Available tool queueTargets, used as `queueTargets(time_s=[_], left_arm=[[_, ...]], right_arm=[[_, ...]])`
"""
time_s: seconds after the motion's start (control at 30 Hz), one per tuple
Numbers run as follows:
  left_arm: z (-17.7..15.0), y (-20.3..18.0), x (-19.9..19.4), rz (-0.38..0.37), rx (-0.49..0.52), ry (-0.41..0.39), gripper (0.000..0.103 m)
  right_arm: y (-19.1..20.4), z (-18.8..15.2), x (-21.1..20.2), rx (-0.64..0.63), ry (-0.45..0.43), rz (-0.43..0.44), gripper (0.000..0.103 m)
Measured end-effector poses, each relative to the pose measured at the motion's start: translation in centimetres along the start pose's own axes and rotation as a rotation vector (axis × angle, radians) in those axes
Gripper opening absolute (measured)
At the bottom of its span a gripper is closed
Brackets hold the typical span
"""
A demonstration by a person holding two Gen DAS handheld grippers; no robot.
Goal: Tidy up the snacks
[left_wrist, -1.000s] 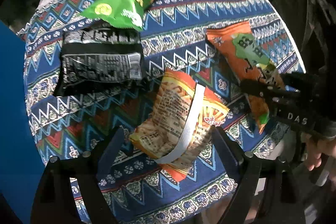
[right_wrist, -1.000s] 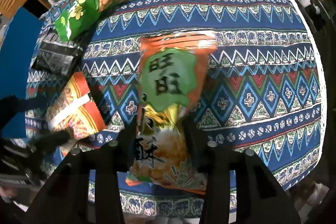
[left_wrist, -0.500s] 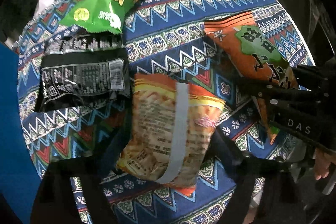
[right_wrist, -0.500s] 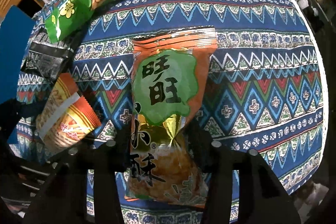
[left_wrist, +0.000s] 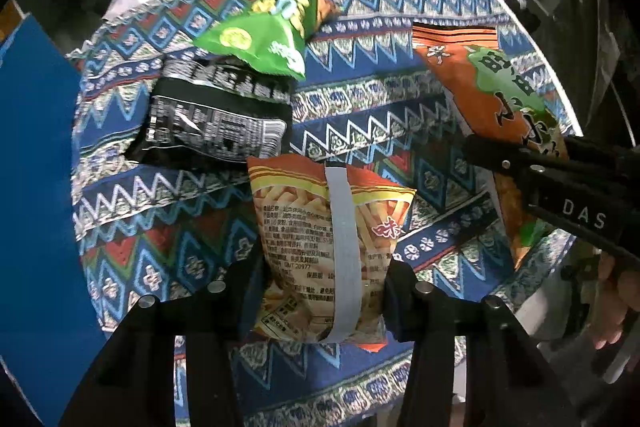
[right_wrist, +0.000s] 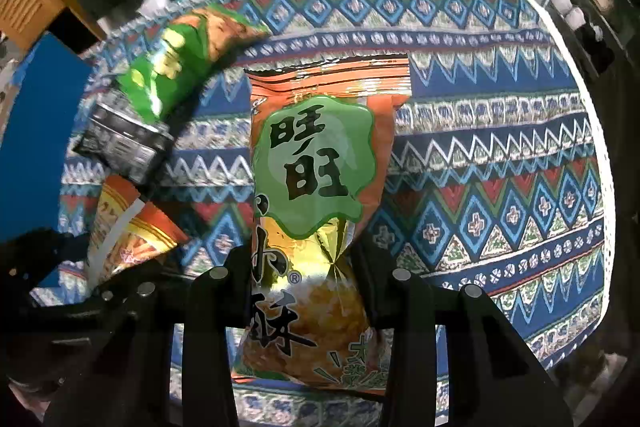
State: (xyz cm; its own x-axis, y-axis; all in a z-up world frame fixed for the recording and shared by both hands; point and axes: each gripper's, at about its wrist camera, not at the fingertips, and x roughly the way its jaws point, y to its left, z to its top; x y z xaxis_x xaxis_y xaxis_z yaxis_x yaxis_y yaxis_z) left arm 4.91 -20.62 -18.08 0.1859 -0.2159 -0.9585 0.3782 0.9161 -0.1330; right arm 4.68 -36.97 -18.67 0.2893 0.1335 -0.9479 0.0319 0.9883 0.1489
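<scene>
Left wrist view: the fries packet (left_wrist: 328,247), seam side up, sits between the fingers of the left gripper (left_wrist: 324,287), whose jaws are closing and already press its sides. Just beyond the fries packet lies a black packet (left_wrist: 212,123), nearly touching its top edge, and overlapping the black packet's far end is a green packet (left_wrist: 260,39). To the right of the fries packet, well apart across the patterned tablecloth (left_wrist: 360,115), the right gripper (left_wrist: 516,163) reaches in over an orange-and-green rice cracker bag (left_wrist: 488,87), a hand (left_wrist: 616,303) visible behind it.

From the right wrist view, the rice cracker bag (right_wrist: 316,187) is pinched at its lower half by the right gripper (right_wrist: 304,267), jaws closing further on it, the foil creased between them.

Sorting appears barely begun: four packets remain spread over the round table, no container or tidy row in sight. Two are gripped; the black and green ones look untouched.
</scene>
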Motion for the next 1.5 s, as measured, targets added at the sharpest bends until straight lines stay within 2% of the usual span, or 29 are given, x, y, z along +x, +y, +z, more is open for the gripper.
queueTargets(time_s=[0.23,0.67,1.13,1.5], left_arm=[[-1.0,1.5,-4.0,-0.024,-0.036,-0.07,0.048],[-1.0,3.1,-9.2,0.018,-0.087,-0.179,0.047],[-1.1,6.8,-13.4,0.03,-0.154,-0.25,0.047],[-2.2,12.0,-15.3,0.045,-0.249,-0.284,0.047]], right_arm=[[2.3,0.4,-3.7,-0.032,-0.054,0.017,0.039],[5.0,0.7,-8.6,-0.079,-0.153,0.061,0.039],[10.5,2.6,-11.0,-0.161,-0.213,0.138,0.039],[16.1,3.9,-11.4,-0.234,-0.221,0.182,0.039]])
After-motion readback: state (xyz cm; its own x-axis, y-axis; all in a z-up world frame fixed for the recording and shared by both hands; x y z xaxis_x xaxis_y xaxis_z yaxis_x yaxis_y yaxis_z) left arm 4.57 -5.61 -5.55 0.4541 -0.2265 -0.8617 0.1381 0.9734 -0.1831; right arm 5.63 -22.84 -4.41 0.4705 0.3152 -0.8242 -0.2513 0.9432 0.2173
